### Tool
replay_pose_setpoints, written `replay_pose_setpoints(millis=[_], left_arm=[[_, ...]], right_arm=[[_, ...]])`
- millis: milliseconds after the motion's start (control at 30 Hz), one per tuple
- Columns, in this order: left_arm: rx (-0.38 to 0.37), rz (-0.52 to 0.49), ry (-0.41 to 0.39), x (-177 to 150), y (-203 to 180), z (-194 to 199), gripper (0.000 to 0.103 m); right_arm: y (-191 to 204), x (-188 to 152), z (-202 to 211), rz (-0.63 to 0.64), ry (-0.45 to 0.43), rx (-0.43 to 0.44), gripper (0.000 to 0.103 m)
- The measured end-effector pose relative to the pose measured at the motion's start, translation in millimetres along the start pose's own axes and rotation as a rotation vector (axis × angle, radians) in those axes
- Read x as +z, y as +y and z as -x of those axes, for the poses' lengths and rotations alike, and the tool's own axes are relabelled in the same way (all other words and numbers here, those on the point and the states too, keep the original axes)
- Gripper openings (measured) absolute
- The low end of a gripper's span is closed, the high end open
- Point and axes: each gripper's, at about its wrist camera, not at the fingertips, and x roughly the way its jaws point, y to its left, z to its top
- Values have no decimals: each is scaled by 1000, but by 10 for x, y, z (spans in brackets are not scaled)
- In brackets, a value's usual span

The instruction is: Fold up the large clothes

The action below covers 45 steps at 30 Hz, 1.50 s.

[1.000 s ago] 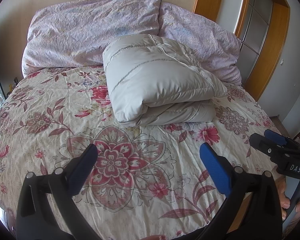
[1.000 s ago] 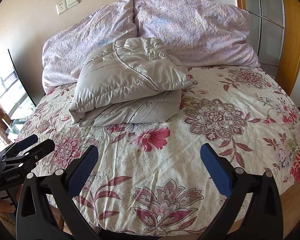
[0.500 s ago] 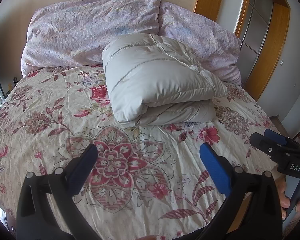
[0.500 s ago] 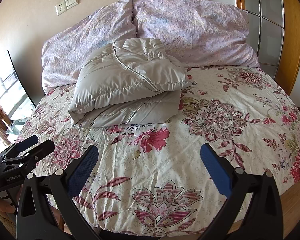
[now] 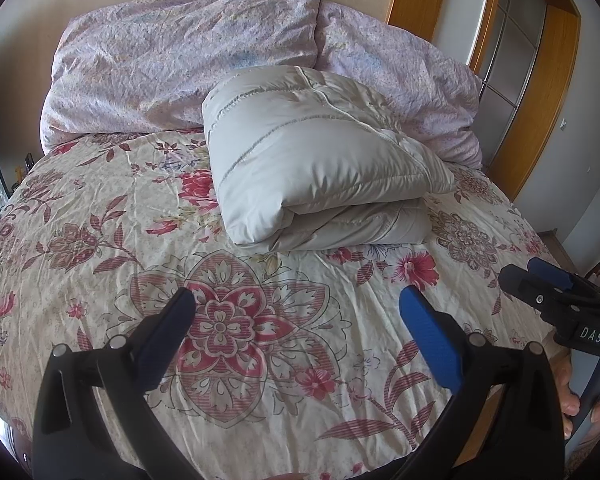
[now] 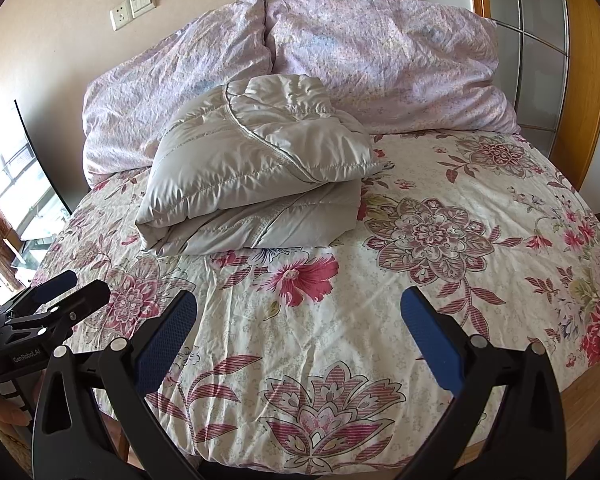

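A grey padded jacket point(image 5: 316, 168) lies folded into a thick bundle on the floral bedspread point(image 5: 100, 264), in front of the pillows; it also shows in the right wrist view point(image 6: 256, 176). My left gripper point(image 5: 296, 316) is open and empty, held above the near part of the bed, well short of the jacket. My right gripper point(image 6: 298, 320) is open and empty, also over the near part of the bed. The right gripper shows at the right edge of the left wrist view point(image 5: 548, 288). The left gripper shows at the left edge of the right wrist view point(image 6: 64, 292).
Two lilac pillows point(image 5: 188, 56) point(image 6: 384, 56) lean against the wall behind the jacket. A wooden door frame point(image 5: 536, 92) stands to the right of the bed. A wall socket and switch point(image 6: 134, 6) sit above the pillows. A window point(image 6: 16, 192) is at the left.
Both views have crept very slightly; the jacket and both open grippers stay as they were.
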Motion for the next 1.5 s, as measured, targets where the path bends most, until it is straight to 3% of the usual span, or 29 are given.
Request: replay_pose_setpoints(millis=[1500], left_arm=[[-20,2,11,20,-6,-27,101]], right_arm=[[24,-19,-51,6,9,9,102]])
